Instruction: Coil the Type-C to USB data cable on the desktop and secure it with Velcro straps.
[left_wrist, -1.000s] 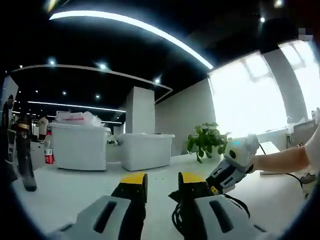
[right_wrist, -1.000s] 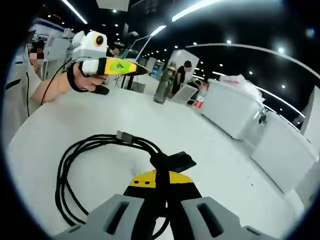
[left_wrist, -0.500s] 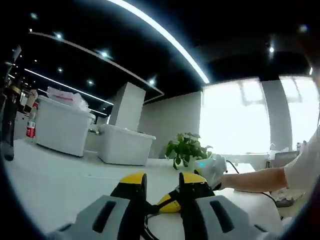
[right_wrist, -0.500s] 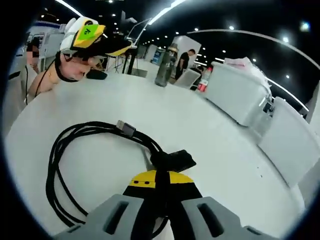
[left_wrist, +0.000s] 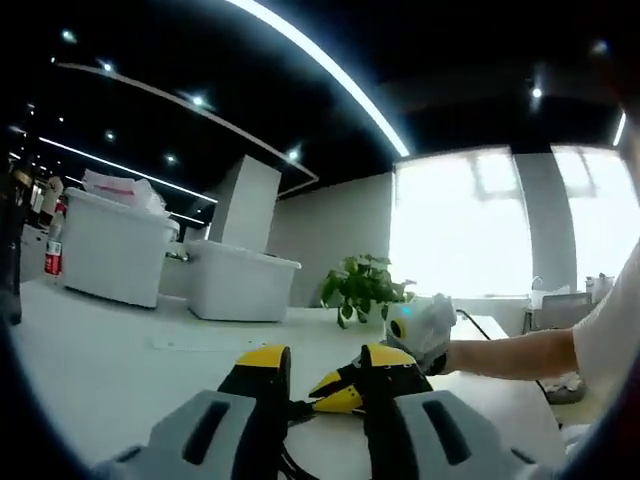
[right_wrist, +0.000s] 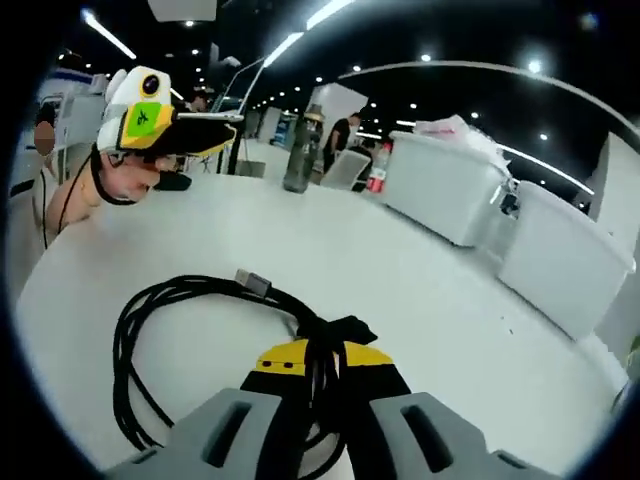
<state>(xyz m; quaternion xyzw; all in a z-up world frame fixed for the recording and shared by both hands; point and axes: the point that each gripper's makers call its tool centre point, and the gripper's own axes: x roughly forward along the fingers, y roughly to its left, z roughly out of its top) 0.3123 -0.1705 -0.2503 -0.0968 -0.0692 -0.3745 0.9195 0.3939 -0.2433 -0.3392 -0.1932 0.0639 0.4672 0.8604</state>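
We keep the coiled cable (right_wrist: 190, 340) flat on the desktop (right_wrist: 420, 290), our right gripper (right_wrist: 322, 362) clamped at its strap (right_wrist: 345, 328) so loops hold; left gripper (right_wrist: 175, 125), raised beyond the cable, looks slightly parted, empty

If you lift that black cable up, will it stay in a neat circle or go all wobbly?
Probably wobbly. The black cable lies in loose, uneven loops on the white table, so it looks floppy. The right gripper pinches just one spot near the Velcro strap, so the free loops would likely sag. It looks thin, probably light.
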